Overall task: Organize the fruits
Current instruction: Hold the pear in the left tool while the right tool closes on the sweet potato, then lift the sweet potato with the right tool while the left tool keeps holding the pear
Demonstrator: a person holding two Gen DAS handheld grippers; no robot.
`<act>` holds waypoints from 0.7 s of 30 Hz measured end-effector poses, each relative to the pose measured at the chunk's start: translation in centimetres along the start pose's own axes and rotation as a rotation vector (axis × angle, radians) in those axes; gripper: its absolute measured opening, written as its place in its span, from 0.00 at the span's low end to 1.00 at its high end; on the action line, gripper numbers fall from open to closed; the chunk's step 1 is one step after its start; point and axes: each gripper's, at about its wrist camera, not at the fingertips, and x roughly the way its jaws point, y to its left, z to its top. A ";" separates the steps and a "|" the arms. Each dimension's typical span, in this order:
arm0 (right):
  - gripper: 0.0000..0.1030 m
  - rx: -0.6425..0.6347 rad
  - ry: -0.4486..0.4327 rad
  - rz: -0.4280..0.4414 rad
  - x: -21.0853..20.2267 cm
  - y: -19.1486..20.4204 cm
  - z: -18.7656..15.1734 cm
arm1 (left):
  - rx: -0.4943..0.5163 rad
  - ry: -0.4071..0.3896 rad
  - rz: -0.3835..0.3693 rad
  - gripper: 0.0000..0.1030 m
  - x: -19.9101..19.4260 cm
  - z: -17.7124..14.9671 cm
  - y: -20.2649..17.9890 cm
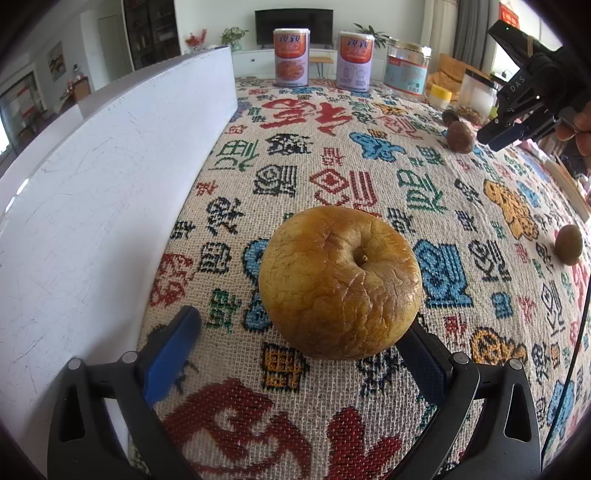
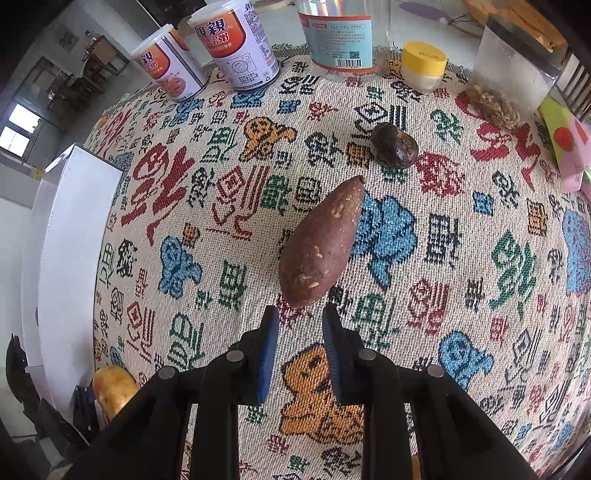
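Note:
A wrinkled yellow-brown apple (image 1: 340, 282) rests on the patterned tablecloth (image 1: 369, 177). My left gripper (image 1: 301, 332) is open around it: the right blue pad touches its lower right side, the left pad stands apart. The apple also shows in the right wrist view (image 2: 114, 391). My right gripper (image 2: 300, 325) is open and empty, just short of the near end of a purple sweet potato (image 2: 321, 243). A dark wrinkled fruit (image 2: 394, 145) lies beyond it. The right gripper also appears in the left wrist view (image 1: 495, 138), near the sweet potato (image 1: 460, 137). Another small brown fruit (image 1: 569, 244) lies at right.
A white box (image 1: 110, 177) runs along the table's left side; it also shows in the right wrist view (image 2: 70, 236). Two orange-labelled cans (image 2: 236, 44), a clear jar (image 2: 340, 33), a yellow-lidded jar (image 2: 424, 66) and a plastic container (image 2: 513, 70) stand at the far edge.

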 end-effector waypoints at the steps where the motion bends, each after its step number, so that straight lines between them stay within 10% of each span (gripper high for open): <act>1: 0.25 0.001 -0.013 -0.028 -0.3 0.2 -0.2 | 0.000 0.000 0.000 1.00 0.0 0.0 0.0; 4: 0.29 0.065 -0.064 -0.041 -0.7 -0.5 0.5 | 0.000 0.000 0.000 1.00 0.0 0.0 0.0; 8: 0.65 0.242 -0.142 -0.002 -0.9 -2.7 1.9 | 0.000 0.000 0.001 1.00 0.0 0.0 0.0; 12: 0.62 0.253 -0.148 0.002 1.4 -2.1 2.7 | -0.001 -0.001 0.000 1.00 0.0 0.0 0.0; 14: 0.46 0.232 -0.124 -0.015 3.3 -1.3 2.2 | -0.001 0.000 0.000 1.00 0.0 0.0 0.0; 21: 0.43 -0.083 -0.147 -0.111 1.3 3.3 -3.1 | -0.001 -0.001 0.000 1.00 0.1 0.0 0.0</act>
